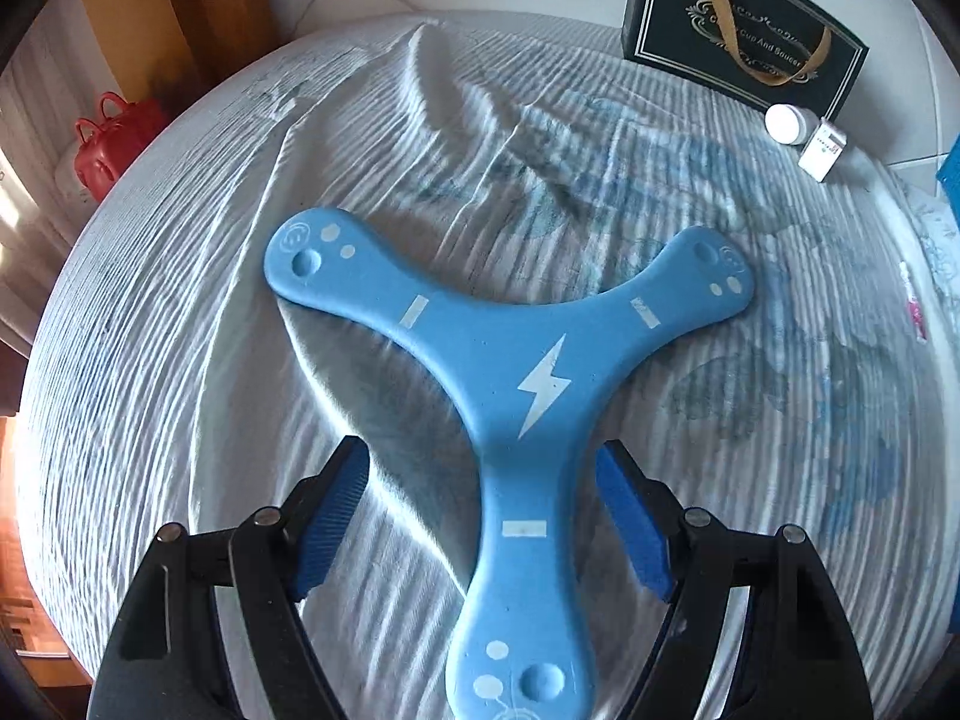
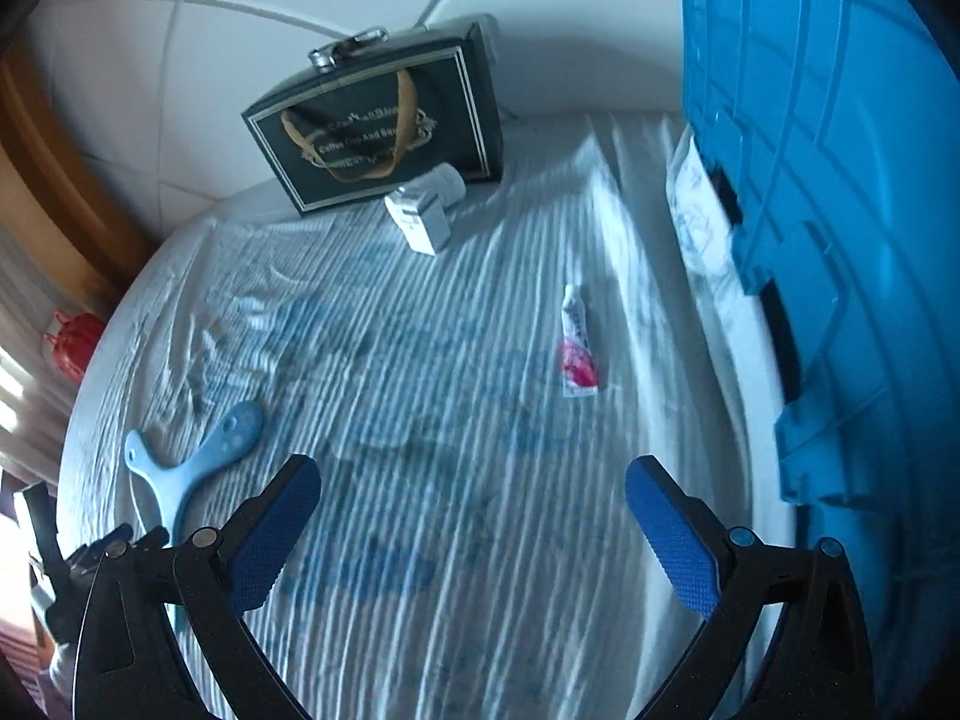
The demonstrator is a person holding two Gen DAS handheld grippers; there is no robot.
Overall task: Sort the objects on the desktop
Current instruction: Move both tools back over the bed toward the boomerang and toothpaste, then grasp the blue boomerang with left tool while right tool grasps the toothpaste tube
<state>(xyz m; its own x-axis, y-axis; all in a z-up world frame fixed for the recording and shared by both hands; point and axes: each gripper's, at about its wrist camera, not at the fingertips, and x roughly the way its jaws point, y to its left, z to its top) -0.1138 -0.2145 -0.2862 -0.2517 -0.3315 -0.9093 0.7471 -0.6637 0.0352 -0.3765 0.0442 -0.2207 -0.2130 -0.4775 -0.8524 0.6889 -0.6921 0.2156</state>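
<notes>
A light blue foam boomerang with 3 rounded arms (image 1: 522, 396) lies flat on the white, blue-printed ribbed cloth (image 1: 180, 360) that covers the table. In the left wrist view 1 arm runs straight toward the camera, its long axis lined up with the gripper's own line, while the other 2 arms fan away to the upper left and upper right. A white lightning bolt marks the hub.

The left gripper (image 1: 483, 516) hangs over that near arm with its jaws spread wide; the arm lies between the blue ribbed pads (image 1: 633, 531), and neither pad touches it.

The right gripper (image 2: 474, 531) is also wide open, with only cloth between its pads. Ahead of it a small white and pink tube (image 2: 577, 345) lies with its cap pointing away. A tall blue plastic crate (image 2: 840, 240) stands to the right. At the far edge stand a black gift bag with tan handles (image 2: 384, 126) and, touching its base, a small white box (image 2: 420, 219).
</notes>
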